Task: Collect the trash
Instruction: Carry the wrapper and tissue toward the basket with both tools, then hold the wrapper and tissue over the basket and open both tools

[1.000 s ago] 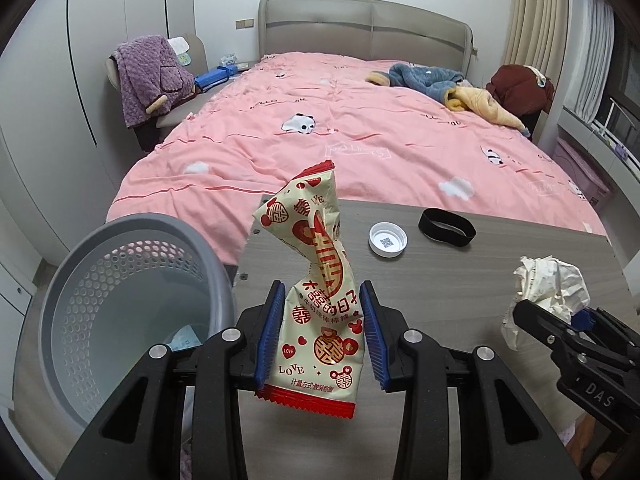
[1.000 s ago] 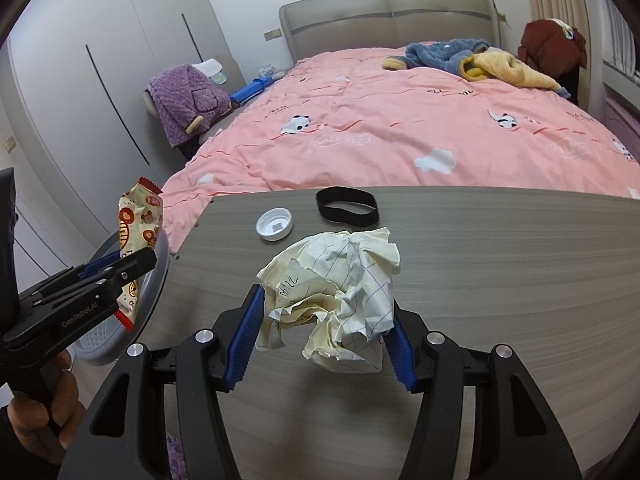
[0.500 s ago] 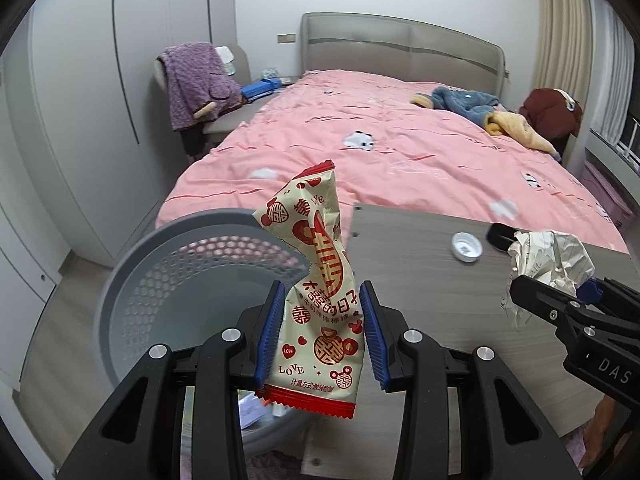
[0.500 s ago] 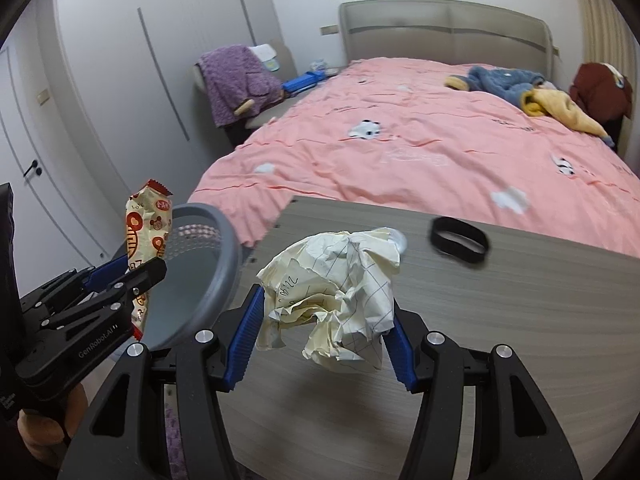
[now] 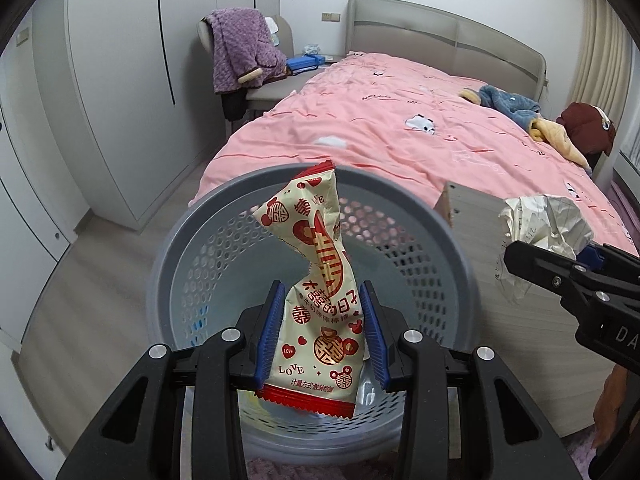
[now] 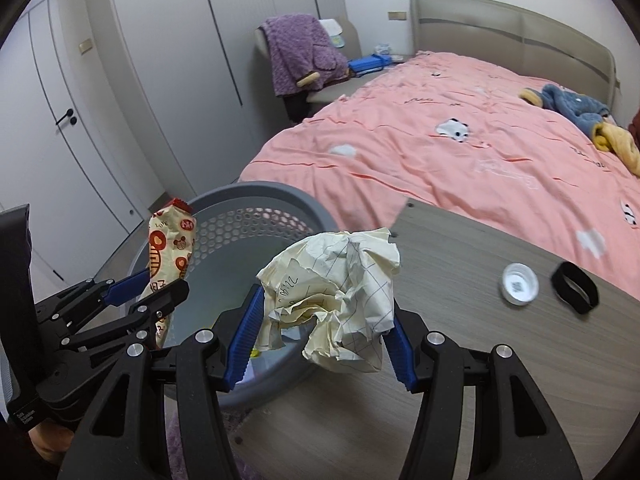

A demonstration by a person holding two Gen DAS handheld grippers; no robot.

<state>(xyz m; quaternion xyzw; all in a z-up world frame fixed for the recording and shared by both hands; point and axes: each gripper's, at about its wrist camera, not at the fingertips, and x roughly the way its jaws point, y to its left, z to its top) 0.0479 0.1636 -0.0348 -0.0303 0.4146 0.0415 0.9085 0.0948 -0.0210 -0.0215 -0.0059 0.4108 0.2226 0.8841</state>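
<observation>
My left gripper (image 5: pixel 322 334) is shut on a cream and red snack wrapper (image 5: pixel 320 292) and holds it upright over the grey perforated trash basket (image 5: pixel 192 264). My right gripper (image 6: pixel 320 340) is shut on a crumpled ball of lined paper (image 6: pixel 336 296) and holds it over the table corner, next to the basket's rim (image 6: pixel 304 208). The left gripper with the wrapper (image 6: pixel 170 256) shows at the left of the right wrist view. The paper ball (image 5: pixel 544 232) shows at the right of the left wrist view.
The basket stands on the floor beside the wooden table (image 6: pixel 480 360). A white bottle cap (image 6: pixel 520 283) and a black band (image 6: pixel 574 287) lie on the table. A pink bed (image 5: pixel 420 136) is behind, with a chair and purple blanket (image 5: pixel 240 52) by the wardrobe.
Both grippers have swung left with their loads. The wrapper has gone from over the table to over the basket. The paper ball has come to the table corner beside the basket.
</observation>
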